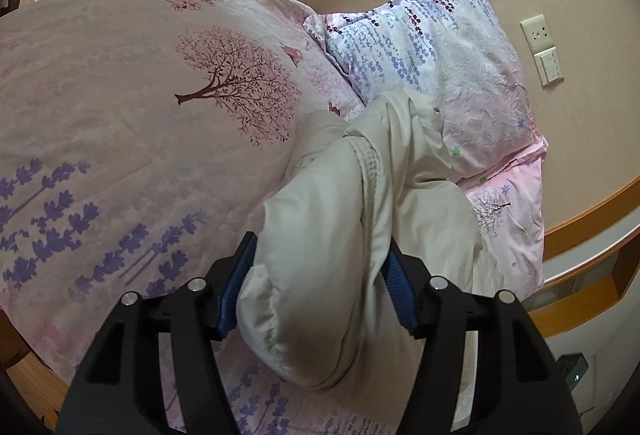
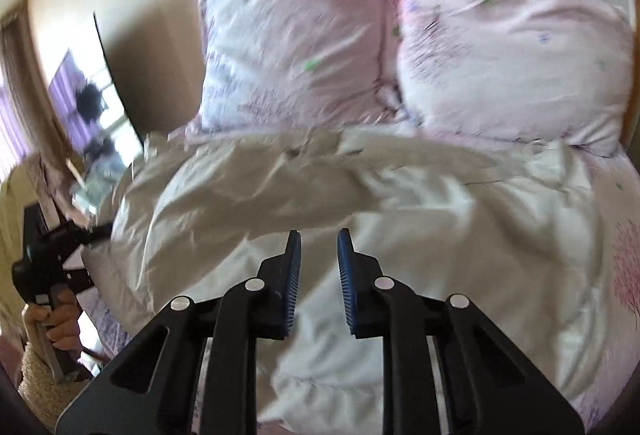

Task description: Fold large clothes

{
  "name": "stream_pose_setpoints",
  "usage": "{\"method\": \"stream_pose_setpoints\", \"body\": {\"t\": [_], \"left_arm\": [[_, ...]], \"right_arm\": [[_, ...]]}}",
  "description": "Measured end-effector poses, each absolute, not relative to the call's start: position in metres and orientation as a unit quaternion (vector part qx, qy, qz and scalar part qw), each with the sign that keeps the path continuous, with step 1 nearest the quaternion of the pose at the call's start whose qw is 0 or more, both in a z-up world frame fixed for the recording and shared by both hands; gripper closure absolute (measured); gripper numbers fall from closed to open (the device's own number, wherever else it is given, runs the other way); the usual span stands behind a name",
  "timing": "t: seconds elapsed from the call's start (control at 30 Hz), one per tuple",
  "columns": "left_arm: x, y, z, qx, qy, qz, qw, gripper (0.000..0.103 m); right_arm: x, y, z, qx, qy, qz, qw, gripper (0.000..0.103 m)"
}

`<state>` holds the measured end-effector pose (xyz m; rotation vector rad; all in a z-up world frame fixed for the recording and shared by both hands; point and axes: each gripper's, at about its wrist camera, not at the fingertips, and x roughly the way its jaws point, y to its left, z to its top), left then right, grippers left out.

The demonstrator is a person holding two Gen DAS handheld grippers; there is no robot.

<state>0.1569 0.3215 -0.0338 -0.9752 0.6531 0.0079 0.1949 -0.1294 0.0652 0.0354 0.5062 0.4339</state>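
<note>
Pillows — motion-blurred, prints illegible

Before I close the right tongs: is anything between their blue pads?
No. In the right wrist view the right tongs hang empty over the cream garment; the gap is bare.

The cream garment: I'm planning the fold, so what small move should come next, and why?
Probably bring the right gripper down to pinch a free edge. Its jaws stand apart with nothing between them, while the left gripper grips a bunched part of the cream garment, which lies crumpled on the bed.
</note>
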Motion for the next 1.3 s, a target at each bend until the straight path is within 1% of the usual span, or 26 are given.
{"method": "stream_pose_setpoints", "body": {"t": [0.1,0.2,0.37,0.53,0.8,1.0,1.13,1.3], "left_arm": [[0.158,0.32,-0.034,-0.455,0.309,0.005,0.835,0.042],[0.159,0.318,-0.032,-0.448,0.308,0.004,0.839,0.047],[0.16,0.313,-0.02,-0.427,0.298,0.0,0.854,0.063],[0.16,0.303,0.0,-0.399,0.28,-0.011,0.873,0.069],[0.158,0.281,0.04,-0.35,0.233,-0.052,0.906,0.071],[0.153,0.246,0.073,-0.29,0.193,-0.094,0.933,0.071],[0.15,0.23,0.088,-0.263,0.181,-0.103,0.942,0.071],[0.15,0.224,0.093,-0.252,0.179,-0.109,0.945,0.071]], "right_arm": [[0.202,-0.115,0.057,0.008,0.273,0.217,0.937,0.083],[0.21,-0.104,0.046,-0.006,0.3,0.21,0.93,0.083],[0.227,-0.102,0.028,0.007,0.34,0.216,0.915,0.083],[0.235,-0.099,0.02,0.008,0.358,0.217,0.908,0.083],[0.245,-0.095,0.01,0.008,0.376,0.217,0.901,0.083],[0.254,-0.084,0.008,-0.008,0.377,0.205,0.903,0.083],[0.251,-0.099,0.018,0.022,0.386,0.219,0.896,0.083],[0.228,-0.121,0.051,0.061,0.326,0.227,0.916,0.083]]}}
